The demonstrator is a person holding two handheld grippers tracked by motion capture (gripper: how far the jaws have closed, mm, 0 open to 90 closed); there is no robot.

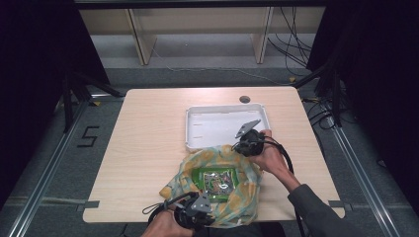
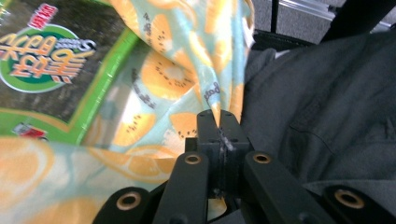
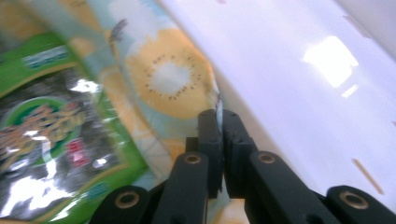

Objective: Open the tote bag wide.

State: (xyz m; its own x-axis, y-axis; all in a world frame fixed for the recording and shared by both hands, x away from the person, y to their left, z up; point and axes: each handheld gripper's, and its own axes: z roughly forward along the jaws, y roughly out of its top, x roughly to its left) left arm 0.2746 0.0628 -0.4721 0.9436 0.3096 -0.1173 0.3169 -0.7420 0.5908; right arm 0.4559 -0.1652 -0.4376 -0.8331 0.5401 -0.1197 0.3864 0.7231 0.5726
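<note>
Cloth wrapping is the step in hand. A thin square cloth printed with orange and kiwi slices on pale blue lies at the near middle of the light wooden table, and a flat green snack packet with dark seaweed artwork rests on its centre.

The left gripper has its jaws pressed together on the near corner of the cloth, at the near table edge. The right gripper is likewise clamped on the far right corner, just beside the white rectangular plastic tray that sits far of the cloth.

Judged from this grip, both opposite corners are held and the packet is not yet covered. The next move calls for drawing the two corners up and over the packet toward each other — without dragging the packet off centre.

The packet's lettering is blurred in both gripper views. The near edge of the cloth hangs over the table edge — its extent there is cut off by the person's hands and grey sleeve.
</note>
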